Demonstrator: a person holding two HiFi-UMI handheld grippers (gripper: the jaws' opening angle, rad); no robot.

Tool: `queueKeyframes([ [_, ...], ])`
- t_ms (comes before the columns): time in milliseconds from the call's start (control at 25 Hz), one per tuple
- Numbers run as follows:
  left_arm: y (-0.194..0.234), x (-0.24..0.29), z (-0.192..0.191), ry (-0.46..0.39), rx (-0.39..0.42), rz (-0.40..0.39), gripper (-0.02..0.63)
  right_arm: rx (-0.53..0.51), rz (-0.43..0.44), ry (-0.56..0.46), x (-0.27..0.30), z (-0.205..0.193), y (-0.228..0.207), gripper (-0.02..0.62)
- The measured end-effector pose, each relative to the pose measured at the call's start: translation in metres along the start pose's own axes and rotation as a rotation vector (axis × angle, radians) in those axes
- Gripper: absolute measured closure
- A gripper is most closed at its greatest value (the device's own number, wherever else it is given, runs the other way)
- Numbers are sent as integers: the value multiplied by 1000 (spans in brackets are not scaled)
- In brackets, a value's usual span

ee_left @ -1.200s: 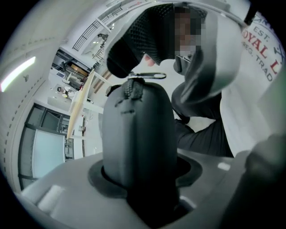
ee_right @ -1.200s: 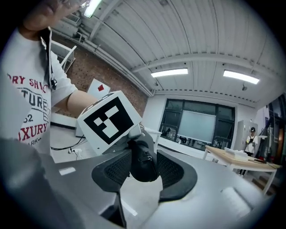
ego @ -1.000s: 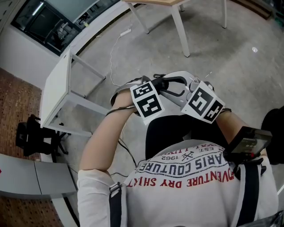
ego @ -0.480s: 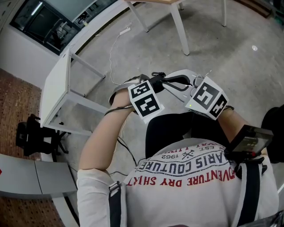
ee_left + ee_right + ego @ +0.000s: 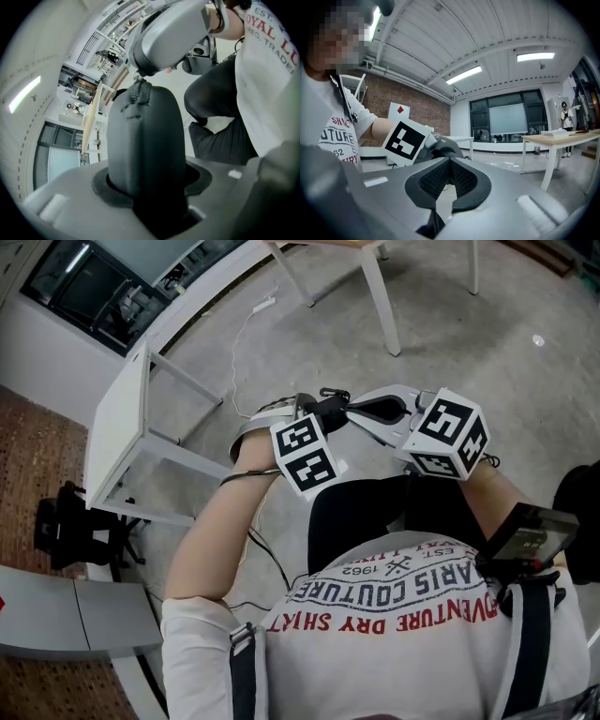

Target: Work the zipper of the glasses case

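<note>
In front of my body my left gripper is shut on the black glasses case. In the left gripper view the case stands upright between the jaws of this gripper, its zipper seam facing the camera. The zipper pull sits at the case's top end. My right gripper comes in from the right, and its grey tips meet that pull. Its jaws are closing. In the right gripper view the pads of the right gripper touch at the tip, and the pull itself is hidden there.
A white table stands to the left on the concrete floor. A wooden-topped table on white legs is ahead. A white cable trails across the floor. A black device hangs at the person's right hip.
The right gripper has swung up and in toward the case's top, and its marker cube has turned. The left gripper with the case has shifted slightly up and left.
</note>
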State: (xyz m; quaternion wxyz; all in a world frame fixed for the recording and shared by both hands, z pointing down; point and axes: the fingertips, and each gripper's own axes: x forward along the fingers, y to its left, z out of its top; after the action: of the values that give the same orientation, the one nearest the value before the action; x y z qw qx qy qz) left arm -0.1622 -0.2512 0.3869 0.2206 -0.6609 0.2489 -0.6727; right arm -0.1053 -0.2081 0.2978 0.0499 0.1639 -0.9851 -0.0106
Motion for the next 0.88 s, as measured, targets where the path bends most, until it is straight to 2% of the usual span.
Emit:
queueKeyframes([
  [200,5,-2,1,-35,61,52,356,127,84,-12,-2,1,2,594],
  [520,-1,-8,10,-150,101,47,356,300,217,-55,-6,4,11,595],
  [640,-3,-10,13,-170,110,53,356,314,236,-61,-10,5,13,595],
  [880,3,-13,9,-199,120,92,357,291,219,-53,-9,7,12,597],
])
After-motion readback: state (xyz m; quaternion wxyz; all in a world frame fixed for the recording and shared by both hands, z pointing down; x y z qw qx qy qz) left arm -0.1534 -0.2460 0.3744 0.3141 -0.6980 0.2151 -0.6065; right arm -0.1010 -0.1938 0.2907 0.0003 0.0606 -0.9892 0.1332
